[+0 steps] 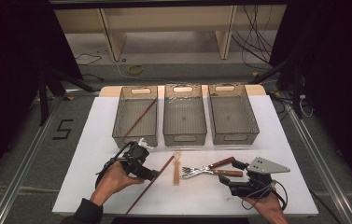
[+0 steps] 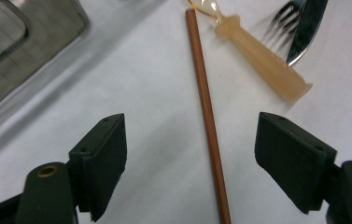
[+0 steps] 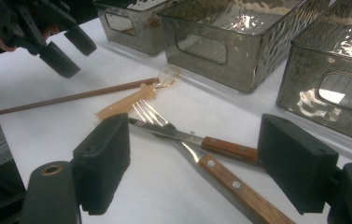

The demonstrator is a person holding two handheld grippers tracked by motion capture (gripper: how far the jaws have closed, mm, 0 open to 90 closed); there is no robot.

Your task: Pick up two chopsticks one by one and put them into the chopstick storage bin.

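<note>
The left gripper (image 2: 190, 154) is wide open and holds nothing. The brown chopstick (image 2: 207, 121) lies on the white table (image 2: 141, 93), right between its jaws, running straight away from them (the right gripper (image 3: 194, 163), also open, is farther off)

Black numeral "5" (image 1: 63, 129) taped on the grey floor, left of the table

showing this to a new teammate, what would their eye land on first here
Probably the three smoky clear bins in a row at the far side of the white table, the left one with a brown chopstick lying slantwise in it. Next, the cutlery huddle in front: a fork and knife crossed, and another chopstick between the open left gripper jaws.
</note>
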